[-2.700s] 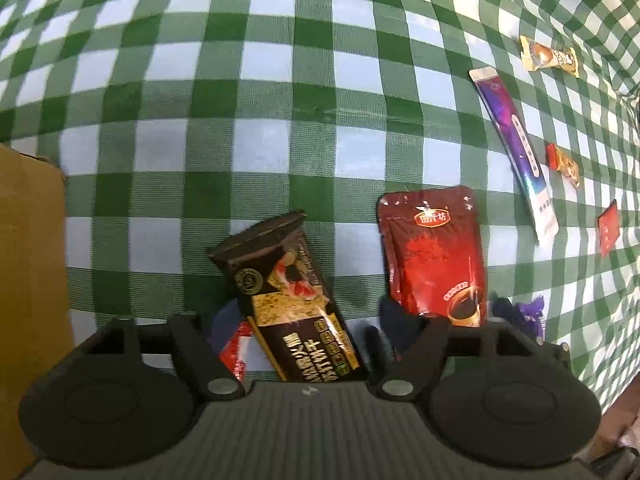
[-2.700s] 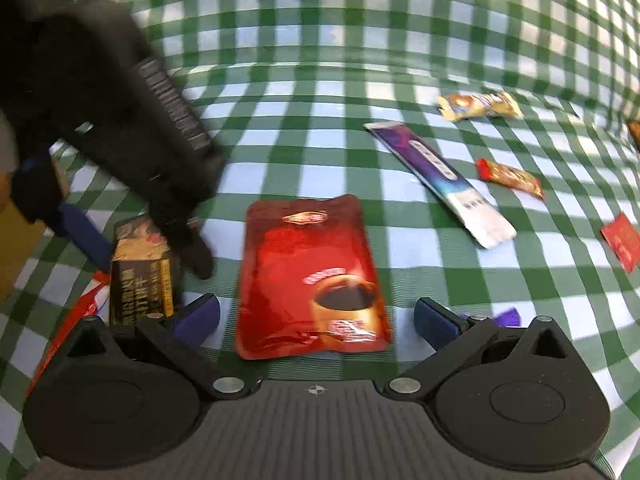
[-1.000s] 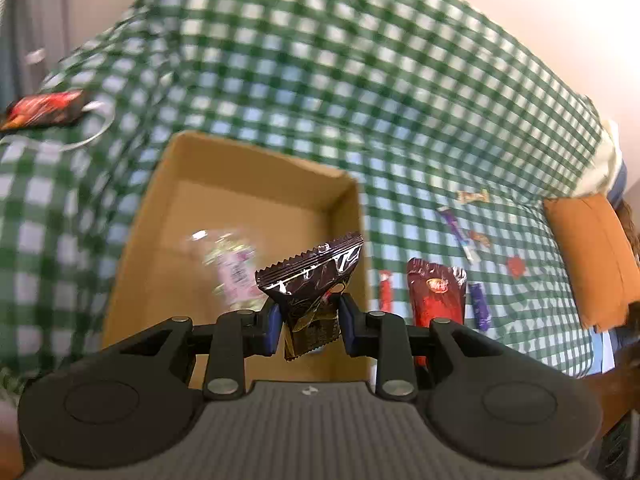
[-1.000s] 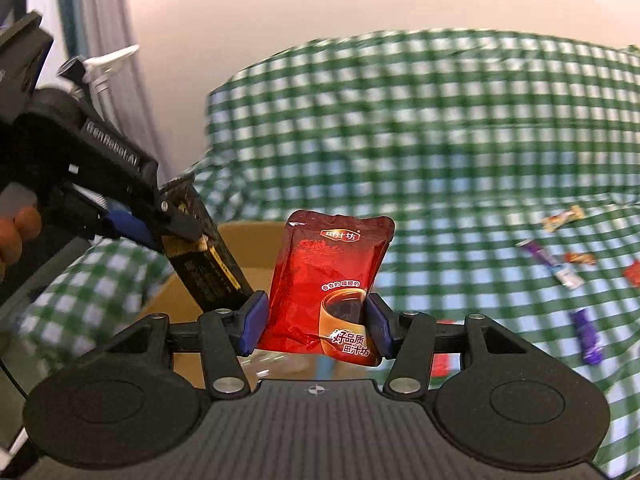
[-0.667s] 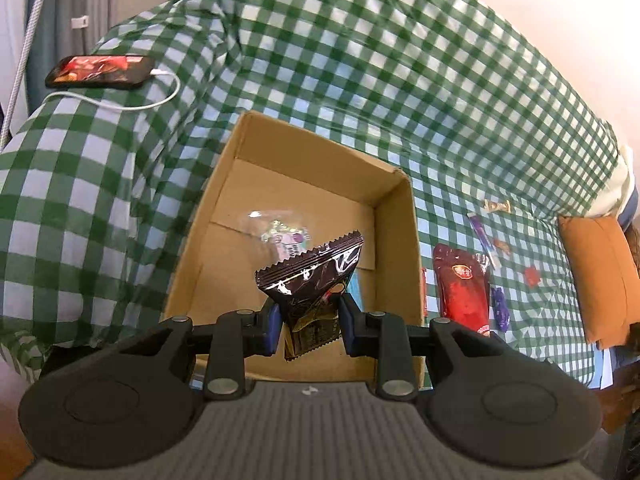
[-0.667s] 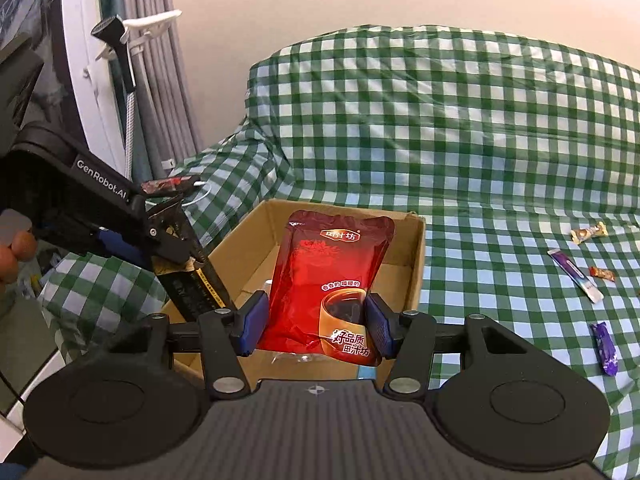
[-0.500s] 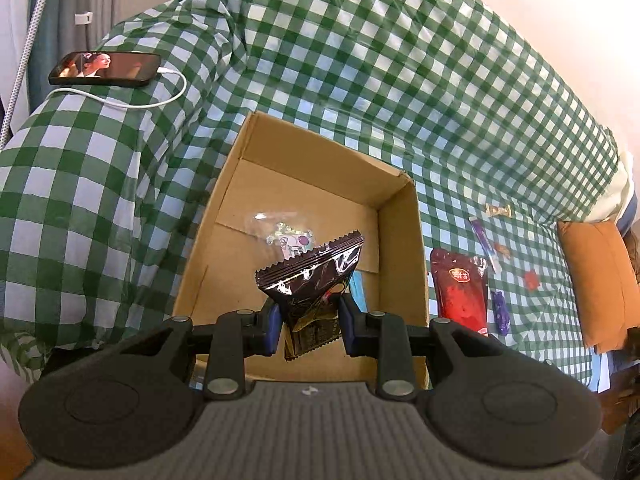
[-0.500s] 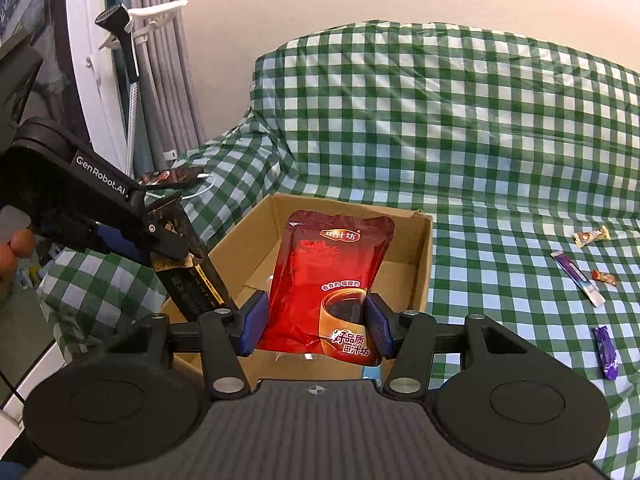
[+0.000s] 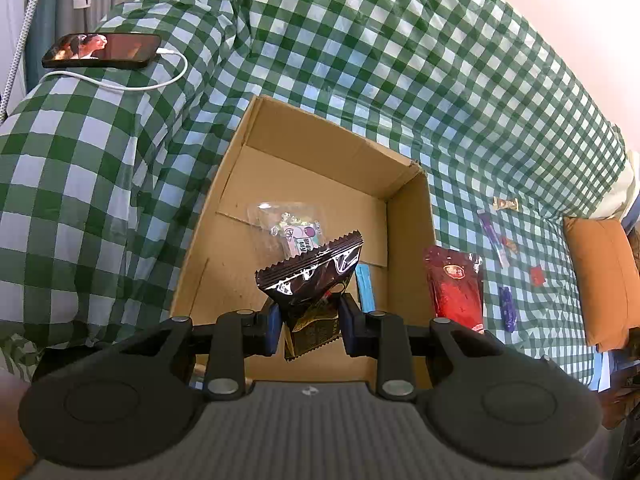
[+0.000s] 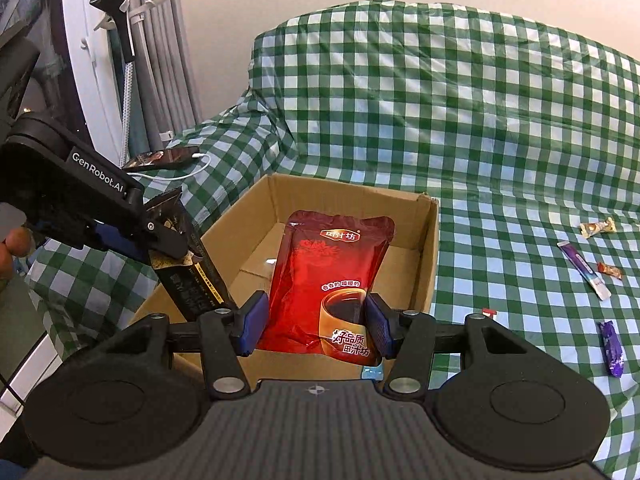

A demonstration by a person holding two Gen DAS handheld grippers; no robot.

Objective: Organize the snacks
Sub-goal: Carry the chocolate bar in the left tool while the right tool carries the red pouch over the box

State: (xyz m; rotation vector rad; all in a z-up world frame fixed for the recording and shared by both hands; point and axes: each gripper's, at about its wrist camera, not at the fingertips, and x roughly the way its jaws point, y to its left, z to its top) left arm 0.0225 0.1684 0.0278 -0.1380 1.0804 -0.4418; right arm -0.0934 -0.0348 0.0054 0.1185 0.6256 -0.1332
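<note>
My left gripper [image 9: 308,328] is shut on a dark brown snack packet [image 9: 310,280] and holds it above the open cardboard box [image 9: 412,216]. From the right wrist view the same packet [image 10: 188,276] hangs over the box's left edge. My right gripper [image 10: 316,328] is shut on a red coffee pouch [image 10: 332,276], held upright above the near side of the box [image 10: 428,256]. The pouch also shows in the left wrist view [image 9: 456,288]. A clear candy bag [image 9: 292,228] and a blue stick [image 9: 366,288] lie in the box.
Small snacks lie on the green checked cloth right of the box: a purple stick [image 10: 584,274], a purple bar [image 10: 612,348], a gold candy [image 10: 598,227], a red candy [image 10: 610,270]. A phone on a white cable [image 9: 102,51] lies at left. An orange cushion [image 9: 600,280] is at right.
Both grippers lifted their packets off the cloth and carried them left over the box. In the last half second they have barely shifted.
</note>
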